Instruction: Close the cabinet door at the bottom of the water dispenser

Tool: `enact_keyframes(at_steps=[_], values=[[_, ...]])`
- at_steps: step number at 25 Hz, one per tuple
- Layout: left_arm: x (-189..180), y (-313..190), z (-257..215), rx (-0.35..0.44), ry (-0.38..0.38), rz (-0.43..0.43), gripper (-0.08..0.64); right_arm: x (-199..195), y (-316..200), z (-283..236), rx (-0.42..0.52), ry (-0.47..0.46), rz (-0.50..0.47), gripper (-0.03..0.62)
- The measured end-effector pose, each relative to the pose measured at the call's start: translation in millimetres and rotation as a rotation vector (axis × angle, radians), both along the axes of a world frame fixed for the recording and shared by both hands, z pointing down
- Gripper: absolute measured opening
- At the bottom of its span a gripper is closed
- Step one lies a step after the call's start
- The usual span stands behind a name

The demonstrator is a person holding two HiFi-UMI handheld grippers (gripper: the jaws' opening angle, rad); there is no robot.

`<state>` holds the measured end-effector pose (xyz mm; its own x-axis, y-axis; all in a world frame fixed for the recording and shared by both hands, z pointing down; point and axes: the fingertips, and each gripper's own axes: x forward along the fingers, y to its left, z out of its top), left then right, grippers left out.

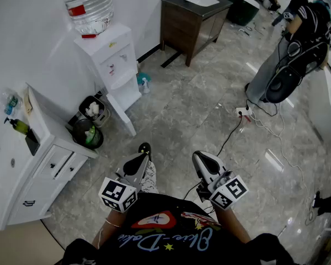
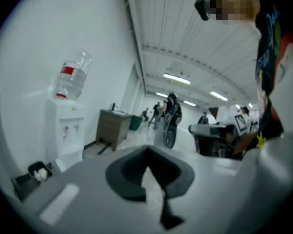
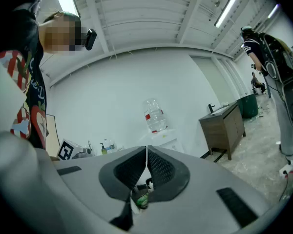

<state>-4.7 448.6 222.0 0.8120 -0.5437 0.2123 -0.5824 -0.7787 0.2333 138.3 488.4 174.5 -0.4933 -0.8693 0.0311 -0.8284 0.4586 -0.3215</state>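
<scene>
The white water dispenser (image 1: 111, 64) stands against the left wall with a clear bottle (image 1: 88, 7) upside down on top. Its bottom cabinet door (image 1: 123, 115) hangs open, swung out over the floor toward me. Both grippers are held close to my body, well short of the dispenser. My left gripper (image 1: 137, 163) and right gripper (image 1: 203, 160) are both shut with nothing between their fingers. In the left gripper view the dispenser (image 2: 66, 130) is far off at the left beyond the gripper (image 2: 149, 150). In the right gripper view the bottle (image 3: 155, 115) shows above the gripper (image 3: 146, 147).
Two dark bins (image 1: 88, 132) sit left of the open door, next to a white drawer cabinet (image 1: 38, 170). A brown vanity (image 1: 193, 18) stands further back. A person with a backpack (image 1: 292, 54) stands at the right near a power strip with cable (image 1: 244, 112).
</scene>
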Motion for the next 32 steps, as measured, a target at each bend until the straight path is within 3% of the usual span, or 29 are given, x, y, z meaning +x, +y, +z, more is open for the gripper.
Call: enact_keyframes(at_steps=[7,16,21,25,28,32], values=[[5,-153,-20,0.078,0.012,0.019,0.000,-17,-159,-6,0.024,0.026,-0.023,0.017],[-33,-298,34,-0.035,-0.006,-0.046,-0.001,-88,-354,48,-0.092,0.045,-0.166,0.017],[-46,-342,98,-0.111,0.007,-0.115,-0.002,-116,-404,126,-0.205,0.035,-0.246,0.017],[-52,-374,172,-0.146,-0.010,-0.196,0.000,-122,-440,199,-0.280,0.044,-0.252,0.017],[-66,-392,239,-0.220,-0.073,-0.258,-0.002,-140,-462,256,-0.345,0.037,-0.285,0.017],[-72,-398,311,-0.285,-0.119,-0.271,-0.002,-173,-468,330,-0.441,0.020,-0.384,0.017]])
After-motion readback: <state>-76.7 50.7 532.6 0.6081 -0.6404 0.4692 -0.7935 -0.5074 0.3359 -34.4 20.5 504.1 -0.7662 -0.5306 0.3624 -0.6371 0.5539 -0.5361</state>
